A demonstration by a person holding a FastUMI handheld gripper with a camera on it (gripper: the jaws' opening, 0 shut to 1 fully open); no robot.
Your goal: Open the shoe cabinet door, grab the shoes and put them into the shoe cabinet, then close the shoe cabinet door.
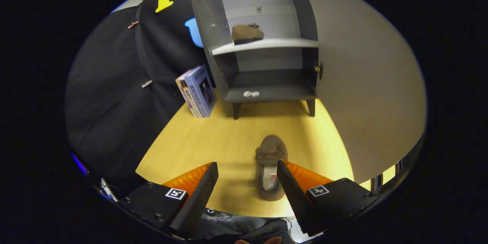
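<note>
My tongs are spread wide, holding nothing, and the brown slipper lies on the desk between them, close against the right finger, toe pointing away. It looks fuzzy, soft and light, so I reckon it will squash rather than slip; I'd pinch across the heel end or the side wall of the opening. The desk is smooth pale wood. Beyond the tongs, left of centre, a boxed item leans by the cabinet, whose door is swung open to the right, with another brown slipper already on the shelf.
</note>
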